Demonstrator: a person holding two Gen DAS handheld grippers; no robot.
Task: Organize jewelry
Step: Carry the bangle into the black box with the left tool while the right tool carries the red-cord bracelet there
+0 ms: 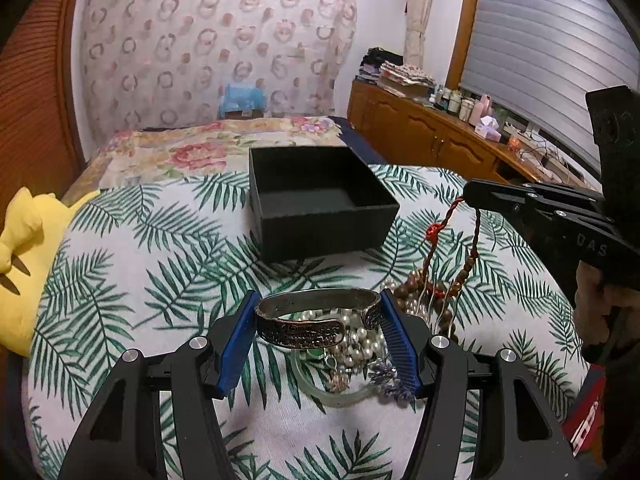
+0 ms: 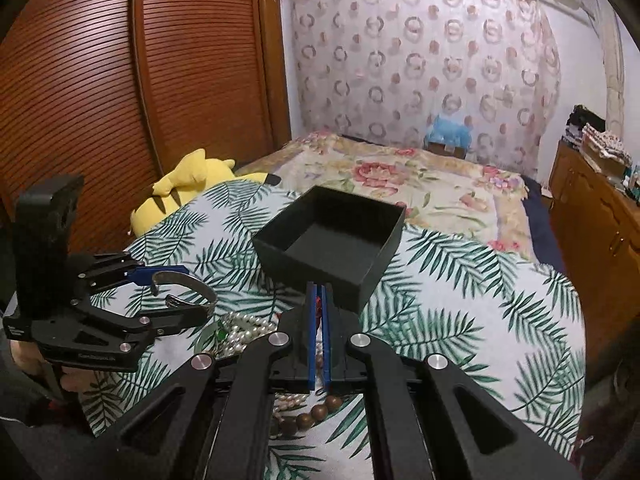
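Left of box [image 1: 320, 200]: our left gripper [image 1: 318, 332] holds bangle [image 1: 316, 316] crosswise between blue pads, above jewelry pile [image 1: 360, 344] on bed [image 1: 160, 260].
We judge step: carry both pieces into box.
Keep bangle level; clear near wall before lowering.
Box: open, empty, behind pile.
Right of pile: our right gripper [image 1: 470, 196] pinched tight on red cord [image 1: 440, 228] of bead strand [image 1: 464, 276], beads trailing down to pile.
We lift higher till beads hang free of pearls [image 1: 362, 338]; snag risk.
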